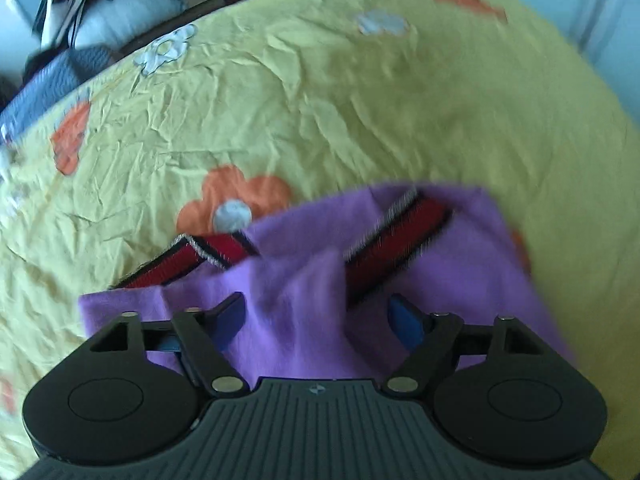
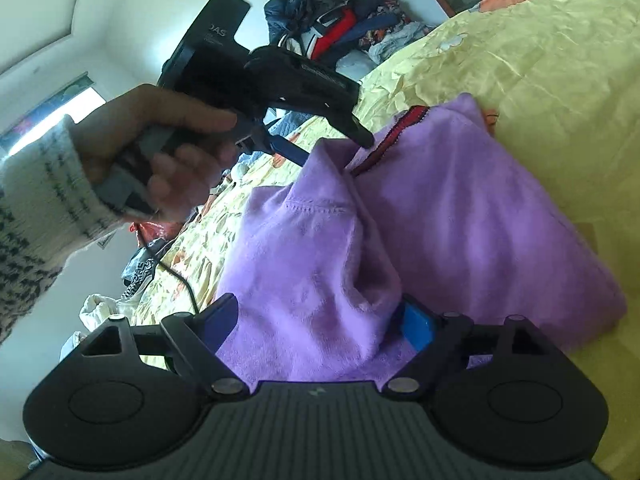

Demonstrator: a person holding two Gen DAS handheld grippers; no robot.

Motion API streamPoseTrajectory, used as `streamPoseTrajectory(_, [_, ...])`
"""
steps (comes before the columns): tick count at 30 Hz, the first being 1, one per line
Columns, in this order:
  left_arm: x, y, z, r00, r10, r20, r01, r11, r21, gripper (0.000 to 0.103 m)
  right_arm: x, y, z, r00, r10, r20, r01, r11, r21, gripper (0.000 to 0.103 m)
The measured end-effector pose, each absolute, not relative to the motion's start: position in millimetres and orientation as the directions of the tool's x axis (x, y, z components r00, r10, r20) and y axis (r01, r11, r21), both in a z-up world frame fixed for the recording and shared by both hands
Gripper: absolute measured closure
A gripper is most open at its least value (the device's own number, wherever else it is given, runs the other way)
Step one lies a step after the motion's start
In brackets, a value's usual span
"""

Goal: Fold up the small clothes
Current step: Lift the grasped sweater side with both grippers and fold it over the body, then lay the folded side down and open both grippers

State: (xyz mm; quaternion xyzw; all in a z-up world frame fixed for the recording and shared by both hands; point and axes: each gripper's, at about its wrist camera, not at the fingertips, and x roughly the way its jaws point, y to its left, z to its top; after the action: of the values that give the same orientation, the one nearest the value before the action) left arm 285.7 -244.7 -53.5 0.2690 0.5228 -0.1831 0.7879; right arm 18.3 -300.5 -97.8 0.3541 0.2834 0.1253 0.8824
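Note:
A small purple fleece garment (image 1: 304, 300) with red, black and white striped trim (image 1: 400, 240) lies bunched on the yellow flowered bedsheet (image 1: 320, 100). My left gripper (image 1: 318, 316) points down over it, open, with a fold of the fleece rising between its fingers but clear of the pads. In the right wrist view the garment (image 2: 460, 220) is folded over on itself. My right gripper (image 2: 320, 324) is open at its near edge, with fleece between its fingers. The left gripper (image 2: 328, 148), held by a hand (image 2: 160, 148), hovers at the trim (image 2: 400, 128).
A heap of dark and red clothes (image 2: 340, 28) sits beyond the bed's far edge, also seen as a heap of clothes (image 1: 80, 8) in the left wrist view. A black cable (image 2: 176, 272) and crumpled fabrics lie at the bed's left. The sheet (image 2: 540, 40) stretches to the right.

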Motion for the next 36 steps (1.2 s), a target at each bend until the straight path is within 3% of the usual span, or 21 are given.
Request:
streamPoseTrajectory(2, [278, -250, -63, 0.417, 0.088, -0.904, 0.569, 0.751, 0.335, 0.056, 19, -302, -100, 0.809, 0.423, -0.408, -0.018, 0.711, 0.702, 0.017])
streamPoseTrajectory(8, [281, -243, -72, 0.405, 0.086, -0.910, 0.525, 0.793, 0.308, 0.091, 21, -306, -102, 0.812, 0.431, -0.393, -0.039, 0.713, 0.701, 0.019])
streamPoseTrajectory(9, [281, -241, -70, 0.408, 0.072, -0.910, 0.523, 0.798, 0.298, 0.092, 20, -303, -100, 0.817, 0.422, -0.393, -0.040, 0.721, 0.691, 0.027])
streamPoseTrajectory(10, [283, -238, -67, 0.410, 0.057, -0.910, 0.516, 0.808, 0.283, 0.092, 20, -305, -99, 0.822, 0.413, -0.392, -0.037, 0.726, 0.687, 0.064])
streamPoseTrajectory(11, [284, -234, -65, 0.408, 0.041, -0.912, 0.499, 0.827, 0.260, 0.092, 23, -307, -100, 0.820, 0.409, -0.401, -0.022, 0.721, 0.692, 0.093])
streamPoseTrajectory(17, [296, -221, -50, 0.421, -0.037, -0.906, 0.407, 0.900, 0.153, 0.094, 28, -321, -99, 0.835, 0.407, -0.371, -0.006, 0.680, 0.733, 0.096])
streamPoseTrajectory(25, [280, -259, -39, 0.434, -0.140, -0.890, 0.466, 0.880, 0.089, 0.094, 0, -344, -72, 0.896, 0.345, -0.280, -0.033, 0.680, 0.733, 0.097])
streamPoseTrajectory(36, [247, -319, -64, 0.410, -0.192, -0.892, 0.547, 0.834, 0.071, 0.094, -35, -367, -85, 0.909, 0.233, -0.345, 0.081, 0.713, 0.696, 0.097])
